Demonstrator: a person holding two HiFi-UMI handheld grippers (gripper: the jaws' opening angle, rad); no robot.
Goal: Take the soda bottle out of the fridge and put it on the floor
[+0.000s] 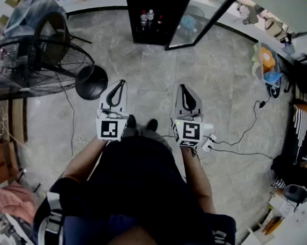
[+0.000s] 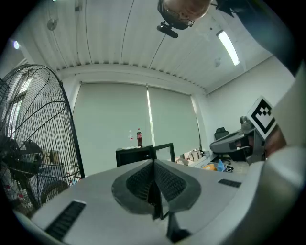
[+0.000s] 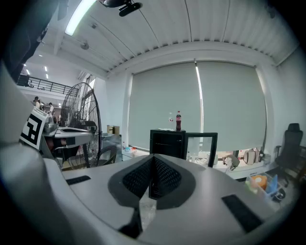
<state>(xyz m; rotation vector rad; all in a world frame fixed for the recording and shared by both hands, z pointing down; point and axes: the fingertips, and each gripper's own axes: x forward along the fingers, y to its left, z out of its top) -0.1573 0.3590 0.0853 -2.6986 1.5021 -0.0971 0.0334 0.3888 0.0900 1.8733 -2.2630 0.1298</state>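
While left tongs (image 2: 154,162) and right tongs (image 3: 153,158) sit shut, soda bottle (image 3: 178,120) well ahead

I find no word, number or brand that I can read in any view. The cube (image 1: 110,129) on my left claw (image 1: 122,83) and its twin on my right claw (image 1: 182,87) carry only black-and-white square patterns (plain blocks, not letters). The soda bottle (image 3: 178,120) on top of the black fridge (image 3: 167,141) has a label, but its print is far too small to make out.
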